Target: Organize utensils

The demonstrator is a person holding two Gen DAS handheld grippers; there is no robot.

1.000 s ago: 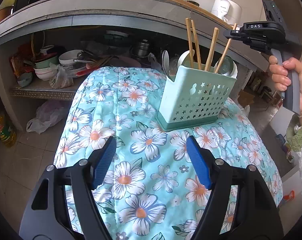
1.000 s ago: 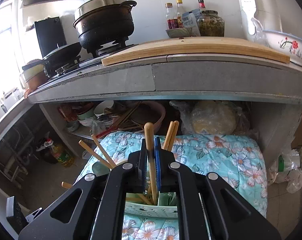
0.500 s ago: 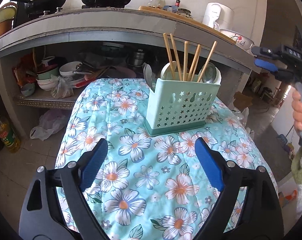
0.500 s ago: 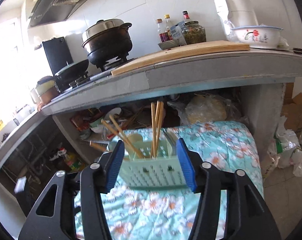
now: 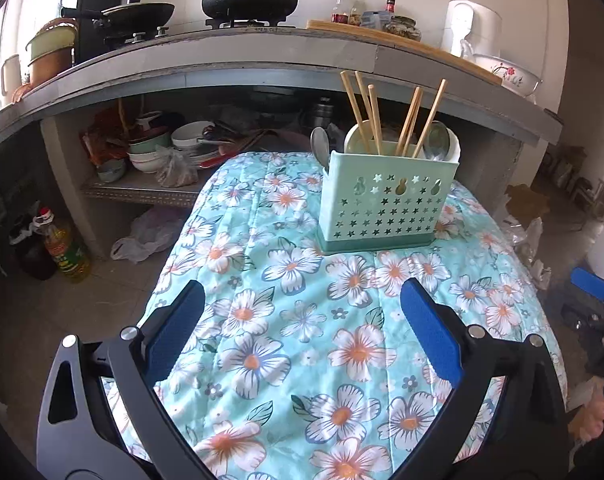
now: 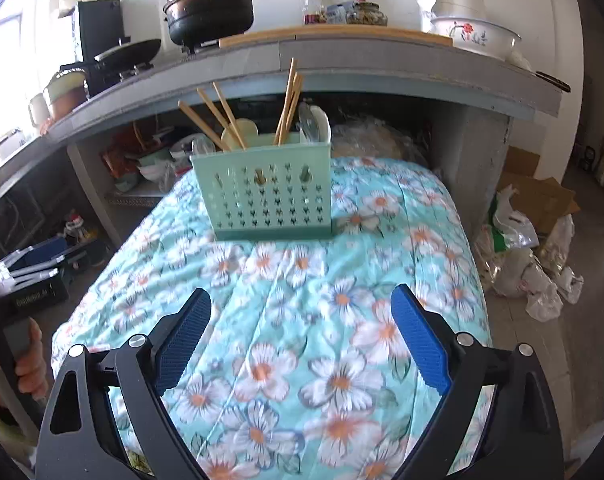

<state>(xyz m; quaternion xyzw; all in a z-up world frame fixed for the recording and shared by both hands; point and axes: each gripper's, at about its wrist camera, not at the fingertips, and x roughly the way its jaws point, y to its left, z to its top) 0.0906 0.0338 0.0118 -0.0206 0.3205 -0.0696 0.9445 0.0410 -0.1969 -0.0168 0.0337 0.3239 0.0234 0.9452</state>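
Standing spread and empty, having just opened, left gripper (image 5: 300, 328) and right gripper (image 6: 302, 330) face the filled holder (image 5: 385, 200) ahead; I reckon sorting's finished, only withdrawal remains.

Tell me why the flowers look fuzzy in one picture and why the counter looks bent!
Right wrist view: the flowered cloth is smeared by motion blur, and bright window glare washes out the left edge. Left wrist view: the cloth is sharp. Both views: the fisheye lens curves the counter, and corners go dark.
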